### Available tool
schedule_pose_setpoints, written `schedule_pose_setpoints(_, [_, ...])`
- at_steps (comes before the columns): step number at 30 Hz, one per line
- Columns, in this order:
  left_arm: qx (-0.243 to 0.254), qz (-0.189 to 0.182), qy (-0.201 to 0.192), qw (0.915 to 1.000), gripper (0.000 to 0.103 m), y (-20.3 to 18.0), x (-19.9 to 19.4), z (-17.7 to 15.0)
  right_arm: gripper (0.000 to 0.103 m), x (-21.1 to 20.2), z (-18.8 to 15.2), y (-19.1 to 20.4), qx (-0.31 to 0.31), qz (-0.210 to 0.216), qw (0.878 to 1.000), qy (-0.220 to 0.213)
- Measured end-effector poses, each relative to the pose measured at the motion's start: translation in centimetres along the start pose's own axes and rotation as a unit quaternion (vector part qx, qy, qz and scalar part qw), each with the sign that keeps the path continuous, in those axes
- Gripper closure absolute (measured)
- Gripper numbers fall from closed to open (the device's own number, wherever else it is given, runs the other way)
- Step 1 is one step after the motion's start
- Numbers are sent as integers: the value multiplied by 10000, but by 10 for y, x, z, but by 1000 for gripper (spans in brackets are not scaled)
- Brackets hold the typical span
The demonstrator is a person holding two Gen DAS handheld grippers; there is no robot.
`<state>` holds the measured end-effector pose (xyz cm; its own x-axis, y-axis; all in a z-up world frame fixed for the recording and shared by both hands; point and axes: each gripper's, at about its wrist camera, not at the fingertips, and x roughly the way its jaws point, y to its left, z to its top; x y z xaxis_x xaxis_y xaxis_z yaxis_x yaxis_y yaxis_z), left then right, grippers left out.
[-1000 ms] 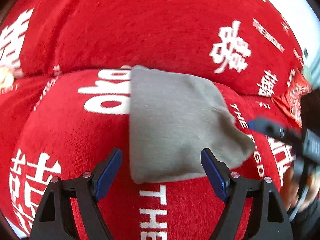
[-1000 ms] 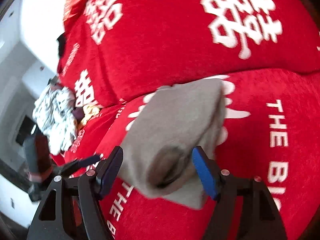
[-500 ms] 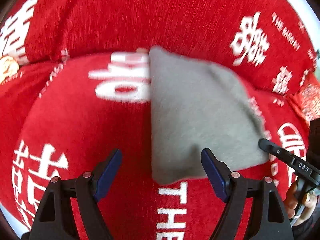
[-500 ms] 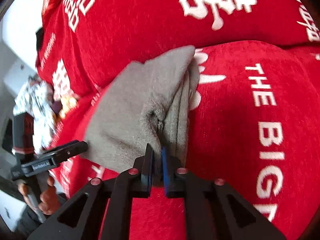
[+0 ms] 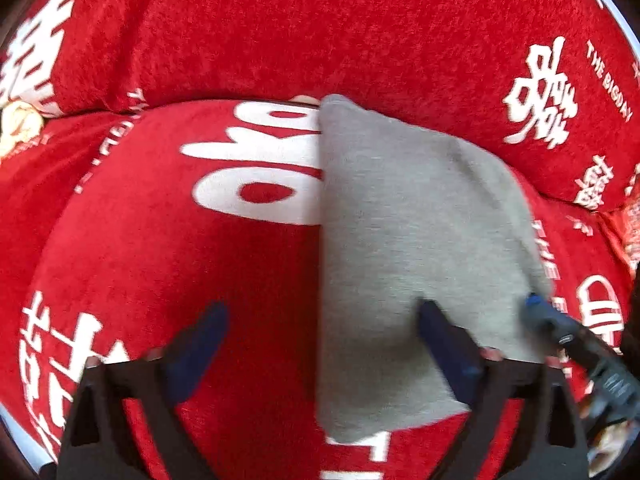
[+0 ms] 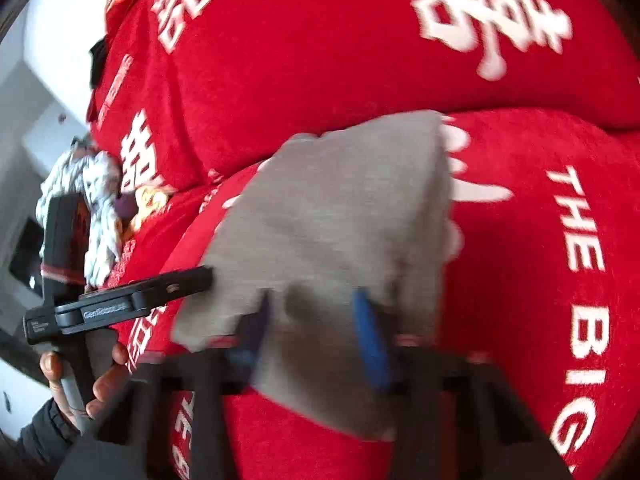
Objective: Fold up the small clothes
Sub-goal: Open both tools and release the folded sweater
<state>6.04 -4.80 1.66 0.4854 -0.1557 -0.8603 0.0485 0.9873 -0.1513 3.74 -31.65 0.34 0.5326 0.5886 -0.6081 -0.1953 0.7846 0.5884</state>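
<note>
Left wrist view: grey garment point(image 5: 408, 240) folded on the red sofa cushion point(image 5: 160, 248).
Left gripper point(image 5: 320, 344) fingers just spread wide, empty; right gripper point(image 6: 316, 328) fingers, reopening, straddle the garment's six-o'clock edge without pressing.

red cover point(image 5: 320, 40) with white lettering fills my view. at nine o'clock in my right view, a white patterned bundle point(image 6: 96, 216) lies against it, white wall point(image 6: 48, 48) beyond at ten.

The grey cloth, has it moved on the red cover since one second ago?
Yes. In the left wrist view the grey cloth now lies flatter: its right corner, lifted before, is down on the red cover, while its left edge remains by the white letters.
</note>
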Motion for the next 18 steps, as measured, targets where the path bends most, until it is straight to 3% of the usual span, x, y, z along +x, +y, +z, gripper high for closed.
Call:
schedule_pose_setpoints(3, [4, -189, 14, 9998, 3, 1, -6, 4, 69, -17, 1, 4, -57, -126, 9998, -109])
schedule_pose_setpoints(5, [-13, -374, -151, 9992, 3, -1, -14, 12, 49, -27, 5, 12, -162, -63, 9994, -306])
schedule_pose_setpoints(6, [-5, -390, -197, 9990, 3, -3, -16, 16, 33, -30, 8, 19, -250, -15, 9988, -419])
schedule_pose_setpoints(7, [24, -360, -209, 9991, 3, -7, -15, 20, 30, -32, 11, 23, -332, 58, 9983, -477])
schedule_pose_setpoints(11, [236, 23, 145, 9996, 3, -17, 13, 26, 30, -3, 26, 23, -334, 96, 9992, -209])
schedule_pose_setpoints(14, [206, -190, 315, 9991, 3, -9, 24, 27, 40, 11, 31, 3, -107, -5, 9999, -65])
schedule_pose_setpoints(15, [179, -235, 329, 9990, 3, -6, 21, 29, 43, 5, 34, 4, -113, -135, 9997, -148])
schedule_pose_setpoints(18, [-25, -140, -3, 9999, 3, 14, 3, 42, 20, -20, 41, 4, -272, -1254, 9899, -605])
